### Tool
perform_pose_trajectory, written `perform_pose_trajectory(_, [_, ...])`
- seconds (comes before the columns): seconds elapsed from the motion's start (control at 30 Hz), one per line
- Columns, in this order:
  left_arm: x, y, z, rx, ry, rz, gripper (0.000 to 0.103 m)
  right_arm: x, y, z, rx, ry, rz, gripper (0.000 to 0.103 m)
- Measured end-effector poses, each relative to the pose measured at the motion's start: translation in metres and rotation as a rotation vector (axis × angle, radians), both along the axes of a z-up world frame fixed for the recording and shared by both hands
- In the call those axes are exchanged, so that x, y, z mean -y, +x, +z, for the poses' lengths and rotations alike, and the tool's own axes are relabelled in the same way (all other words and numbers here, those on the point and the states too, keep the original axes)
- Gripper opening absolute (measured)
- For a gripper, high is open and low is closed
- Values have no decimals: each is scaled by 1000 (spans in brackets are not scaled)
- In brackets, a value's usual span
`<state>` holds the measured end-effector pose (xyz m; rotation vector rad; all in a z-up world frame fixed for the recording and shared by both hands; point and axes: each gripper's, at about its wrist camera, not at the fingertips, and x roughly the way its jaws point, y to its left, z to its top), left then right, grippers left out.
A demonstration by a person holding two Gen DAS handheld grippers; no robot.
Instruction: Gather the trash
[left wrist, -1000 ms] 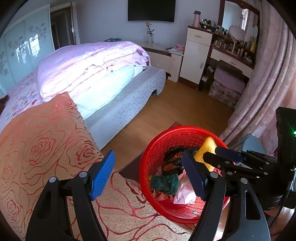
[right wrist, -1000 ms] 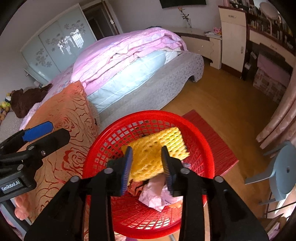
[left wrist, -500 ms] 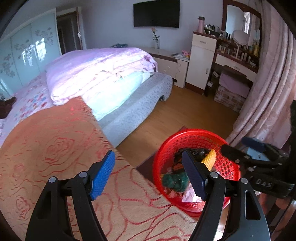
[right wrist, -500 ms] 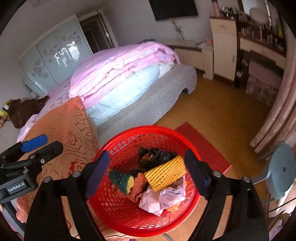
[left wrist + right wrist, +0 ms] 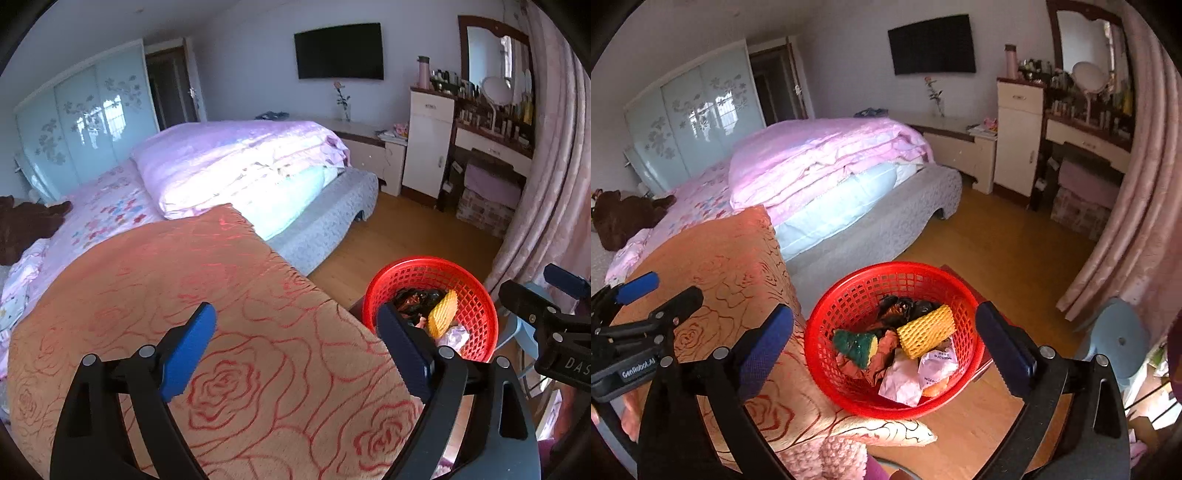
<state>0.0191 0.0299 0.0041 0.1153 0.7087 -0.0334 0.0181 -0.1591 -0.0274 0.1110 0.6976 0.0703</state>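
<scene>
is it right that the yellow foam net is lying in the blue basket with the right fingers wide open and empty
Not quite: the basket is red, not blue. The right wrist view shows the yellow foam net lying in it among other trash, with the right gripper above it; its jaws have just been opening and its fingers stand wide apart, empty.

light: bright daylight | glare: pink quilt | edges: fisheye bend, dark corners | focus: sharp
</scene>
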Motion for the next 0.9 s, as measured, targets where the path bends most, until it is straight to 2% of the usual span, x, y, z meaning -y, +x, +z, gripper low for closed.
perform_pose_trajectory(0.17, [-4,-20,6,45,-9,22,87,-9,-16,5,37,-15,1,96])
perform_pose_trajectory(0.37, [-4,-29,6,60,-18,27,88,-8,-21,11,70,-14,-12,96])
perform_pose_trajectory(0.9, [-8,-30,2,51,-32,37,88,-5,-20,6,49,16,-5,96])
